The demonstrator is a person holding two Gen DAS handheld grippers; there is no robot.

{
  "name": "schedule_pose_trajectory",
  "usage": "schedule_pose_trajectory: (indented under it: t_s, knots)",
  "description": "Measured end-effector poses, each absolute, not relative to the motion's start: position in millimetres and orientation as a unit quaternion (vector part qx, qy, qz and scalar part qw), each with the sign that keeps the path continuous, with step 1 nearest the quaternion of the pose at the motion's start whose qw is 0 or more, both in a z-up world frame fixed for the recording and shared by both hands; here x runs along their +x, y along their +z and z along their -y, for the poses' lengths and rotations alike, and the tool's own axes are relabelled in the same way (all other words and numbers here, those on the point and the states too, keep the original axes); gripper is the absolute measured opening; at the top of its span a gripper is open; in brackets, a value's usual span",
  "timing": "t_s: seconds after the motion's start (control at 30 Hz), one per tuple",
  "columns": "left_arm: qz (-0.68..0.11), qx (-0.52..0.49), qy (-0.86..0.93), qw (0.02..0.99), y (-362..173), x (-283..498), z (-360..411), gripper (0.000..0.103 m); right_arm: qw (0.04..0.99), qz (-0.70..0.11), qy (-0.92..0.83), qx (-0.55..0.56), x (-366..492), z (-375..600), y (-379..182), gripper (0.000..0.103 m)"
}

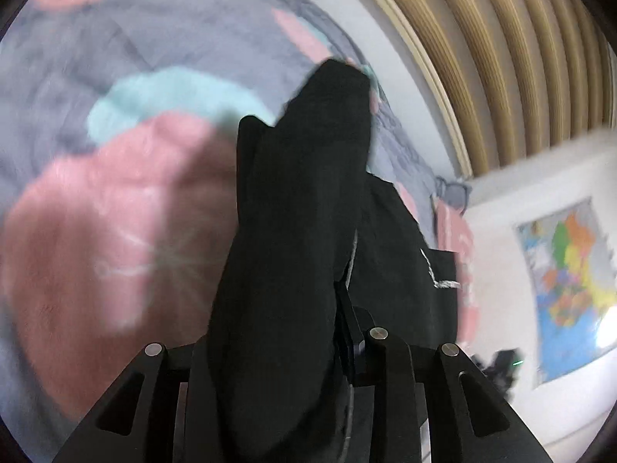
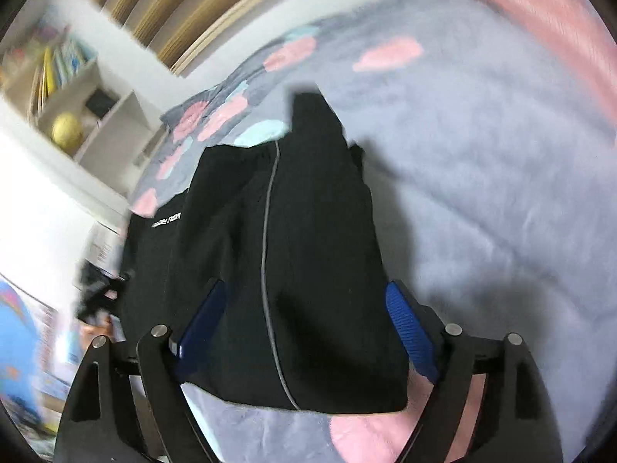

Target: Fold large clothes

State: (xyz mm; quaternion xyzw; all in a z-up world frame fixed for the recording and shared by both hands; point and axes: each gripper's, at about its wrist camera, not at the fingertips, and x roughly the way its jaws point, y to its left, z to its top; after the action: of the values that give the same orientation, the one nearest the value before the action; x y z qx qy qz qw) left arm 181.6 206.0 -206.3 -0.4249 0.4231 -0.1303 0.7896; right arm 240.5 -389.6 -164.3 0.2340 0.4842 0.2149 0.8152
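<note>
A black garment (image 2: 293, 200) with a thin grey stripe and small white lettering lies on a grey bedspread (image 2: 482, 193) patterned with pink and teal. My right gripper (image 2: 306, 289) is open above its near end, with the blue pads (image 2: 405, 324) on either side of the cloth and not pressing it. In the left wrist view, a thick bunch of the same black garment (image 1: 300, 177) runs up between the jaws of my left gripper (image 1: 297, 208), which is shut on it. The cloth hides most of the left fingers. More black fabric (image 1: 393, 254) lies to the right.
The bedspread (image 1: 115, 212) fills most of both views, which are blurred. A slatted wooden headboard (image 1: 501, 58) borders the bed. A coloured map poster (image 1: 567, 277) hangs on the white wall. A white shelf (image 2: 112, 131) holds books and a yellow ball (image 2: 67, 129).
</note>
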Motion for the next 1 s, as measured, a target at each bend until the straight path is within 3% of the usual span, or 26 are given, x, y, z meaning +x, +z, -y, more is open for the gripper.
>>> schedule_pose_trajectory:
  t_s: [0.27,0.43,0.5,0.57,0.6,1.0]
  knots:
    - [-0.457,-0.391,-0.128,0.789,-209,199,-206,0.049,0.705,-0.529,0.317,0.350,327,395,-278,0.091]
    - [-0.460,-0.424,-0.133,0.769,-225,202,-209,0.053,0.659,-0.542,0.384,0.351,392,341,-294,0.089]
    - [-0.456,-0.411,-0.132,0.778,-218,205,-202,0.050,0.680,-0.546,0.384,0.302,402,320,-283,0.077]
    - [-0.445,-0.384,-0.136,0.798,-204,203,-191,0.032,0.715,-0.527,0.380,0.258,393,309,-262,0.059]
    - [-0.428,-0.381,-0.144,0.807,-191,200,-187,0.031,0.730,-0.507,0.383,0.253,387,311,-250,0.051]
    - [-0.340,-0.336,-0.257,0.840,-59,176,-98,0.027,0.829,-0.409,0.316,0.213,307,352,-126,0.048]
